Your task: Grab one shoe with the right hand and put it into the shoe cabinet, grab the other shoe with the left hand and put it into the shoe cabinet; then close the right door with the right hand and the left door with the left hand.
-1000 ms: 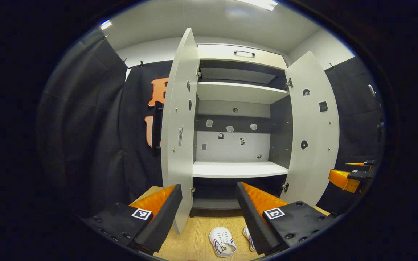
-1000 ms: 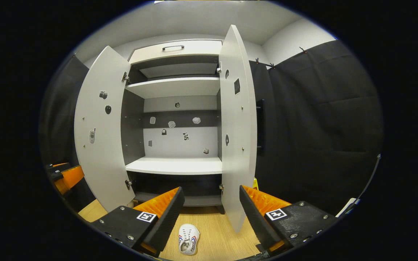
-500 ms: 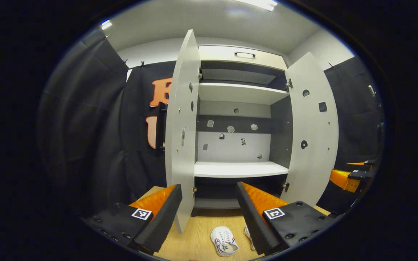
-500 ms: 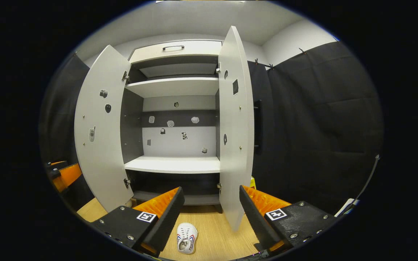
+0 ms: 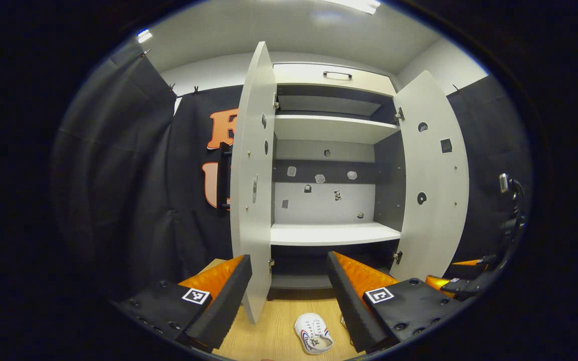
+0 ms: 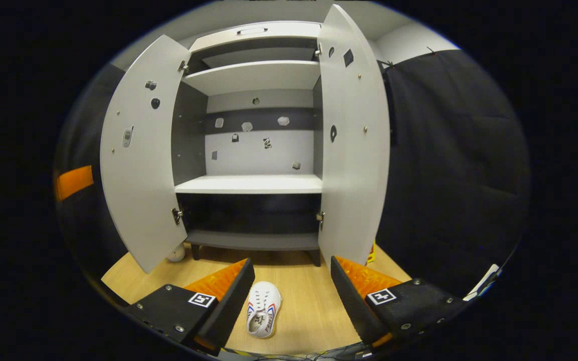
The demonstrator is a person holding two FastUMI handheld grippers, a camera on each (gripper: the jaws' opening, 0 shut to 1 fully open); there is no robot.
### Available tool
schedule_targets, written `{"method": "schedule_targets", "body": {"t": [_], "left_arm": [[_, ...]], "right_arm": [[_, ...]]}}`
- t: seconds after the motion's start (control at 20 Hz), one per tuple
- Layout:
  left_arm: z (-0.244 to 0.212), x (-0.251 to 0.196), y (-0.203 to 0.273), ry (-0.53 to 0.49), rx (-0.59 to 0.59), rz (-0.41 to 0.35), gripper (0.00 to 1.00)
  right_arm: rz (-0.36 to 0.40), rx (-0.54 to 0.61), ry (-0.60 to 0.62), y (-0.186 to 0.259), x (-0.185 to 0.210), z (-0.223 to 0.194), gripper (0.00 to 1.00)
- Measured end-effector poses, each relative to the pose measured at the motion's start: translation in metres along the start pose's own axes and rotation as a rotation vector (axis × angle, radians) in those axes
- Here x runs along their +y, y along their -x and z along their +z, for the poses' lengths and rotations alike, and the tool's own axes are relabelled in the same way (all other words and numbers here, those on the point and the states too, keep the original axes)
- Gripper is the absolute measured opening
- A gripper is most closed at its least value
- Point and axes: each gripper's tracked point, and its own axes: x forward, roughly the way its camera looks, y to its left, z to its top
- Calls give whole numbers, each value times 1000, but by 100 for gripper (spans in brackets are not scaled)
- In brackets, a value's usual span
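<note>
**White shoe on the floor, both jaws gaping and empty**

White canvas with coloured side stripes is lying nearest to us: in the right gripper view one shoe (image 6: 264, 315) is resting on the wooden floor (image 6: 309, 306), just ahead of the right gripper (image 6: 293, 301) and closer to its left finger than its right. We are holding that gripper's jaws spread wide, touching nothing. In the left gripper view we are seeing a shoe (image 5: 314, 339) on the floor below the left gripper (image 5: 289, 296), whose jaws are likewise standing wide apart and gripping nothing; a sliver of what may be the second shoe (image 5: 343, 321) is peeking out beside its right finger.

Judging from this, we are only beginning the first step, the reach for a shoe with the right hand. The risks we are weighing: the shoe is sitting off-centre between the fingers, so a straight descent could land one finger on the upper and shove it along the floor rather than straddle it. A soft upper could also fold under the squeeze and slip out on the lift.

Farther off, the shoe cabinet (image 6: 251, 184) is standing with its left door (image 6: 138, 150) and right door (image 6: 351, 140) swung open. The right door is jutting out above the shoe's spot, so a careless rise could knock its lower edge. The shelves inside are looking bare.
</note>
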Motion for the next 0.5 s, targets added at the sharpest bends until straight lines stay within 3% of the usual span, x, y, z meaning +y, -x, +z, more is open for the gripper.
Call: {"method": "schedule_targets", "body": {"t": [0.2, 0.25, 0.5], "left_arm": [[-2, 14, 2, -16, 6, 40, 94], [-5, 17, 2, -15, 14, 46, 99], [-13, 32, 5, -30, 43, 88, 99]], "right_arm": [[9, 106, 31, -43, 6, -71, 94], [8, 151, 29, -51, 6, -90, 94], [5, 329, -19, -94, 12, -170, 94]]}}
